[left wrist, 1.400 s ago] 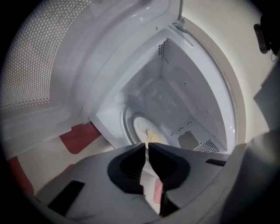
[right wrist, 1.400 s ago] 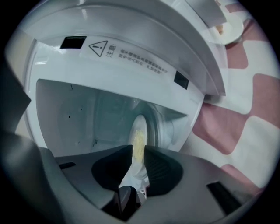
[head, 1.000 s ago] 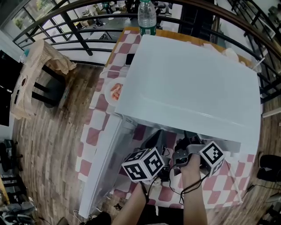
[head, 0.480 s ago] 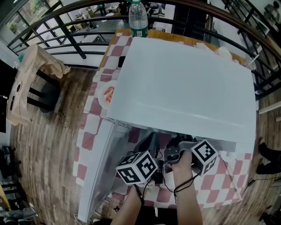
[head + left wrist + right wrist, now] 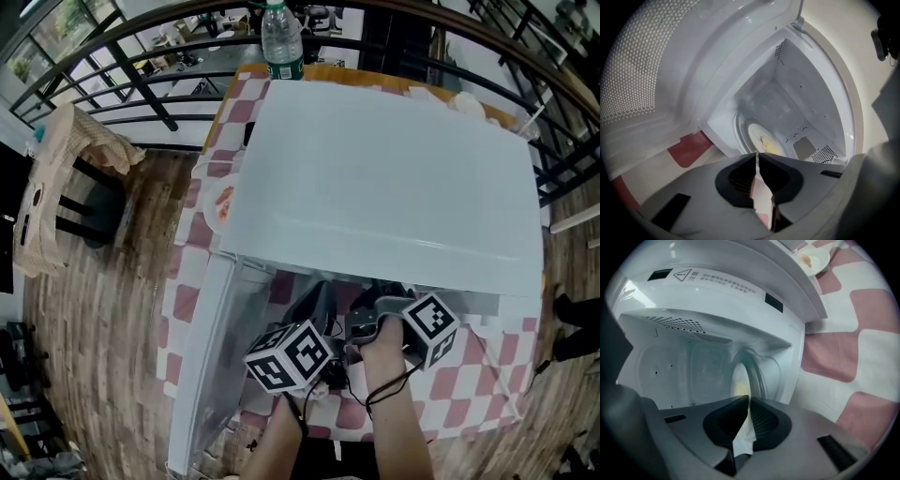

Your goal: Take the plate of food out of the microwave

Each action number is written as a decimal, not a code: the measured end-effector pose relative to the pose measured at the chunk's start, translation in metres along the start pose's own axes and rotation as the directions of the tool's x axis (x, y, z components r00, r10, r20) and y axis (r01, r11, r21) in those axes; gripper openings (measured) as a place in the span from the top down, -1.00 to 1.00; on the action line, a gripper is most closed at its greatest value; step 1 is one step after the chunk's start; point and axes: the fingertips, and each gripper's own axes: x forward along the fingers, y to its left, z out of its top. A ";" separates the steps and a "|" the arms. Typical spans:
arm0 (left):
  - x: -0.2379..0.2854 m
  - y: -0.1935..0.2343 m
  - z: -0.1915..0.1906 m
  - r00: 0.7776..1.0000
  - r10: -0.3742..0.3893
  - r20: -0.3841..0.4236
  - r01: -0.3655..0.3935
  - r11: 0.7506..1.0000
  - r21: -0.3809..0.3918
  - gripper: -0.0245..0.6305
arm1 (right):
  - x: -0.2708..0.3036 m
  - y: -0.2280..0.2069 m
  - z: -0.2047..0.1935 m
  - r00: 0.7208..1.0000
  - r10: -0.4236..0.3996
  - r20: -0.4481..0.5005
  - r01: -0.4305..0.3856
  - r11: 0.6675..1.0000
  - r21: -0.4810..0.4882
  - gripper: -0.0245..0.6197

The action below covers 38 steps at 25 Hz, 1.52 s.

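Two tools work at the one open microwave (image 5: 394,178). The left hand-held gripper (image 5: 757,154) pinches the near rim of the single plate of food (image 5: 766,140) inside, and the right hand-held gripper (image 5: 749,399), wide apart a second ago, has just closed on that rim too. Farther along the bench (image 5: 469,384) lie one second plate (image 5: 220,202) and one bottle (image 5: 281,42).

warning triangle (image 5: 683,273) on microwave (image 5: 740,301) frame, print unreadable
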 end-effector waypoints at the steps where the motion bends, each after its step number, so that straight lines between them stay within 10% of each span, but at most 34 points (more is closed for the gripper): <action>1: 0.000 0.000 -0.001 1.000 0.000 -0.001 0.000 1.000 0.004 0.78 | -0.001 0.000 0.000 1.000 0.000 -0.001 0.000 1.000 -0.001 0.86; 27: -0.007 -0.015 -0.026 0.998 -0.055 -0.007 0.054 0.993 -0.104 0.43 | -0.050 -0.016 0.009 0.998 0.004 -0.057 -0.007 0.999 -0.054 0.85; 38: 0.006 -0.013 -0.037 0.998 -0.068 -0.008 0.063 0.961 -0.269 0.43 | -0.062 -0.022 0.016 0.997 0.034 -0.072 -0.039 0.997 -0.074 0.85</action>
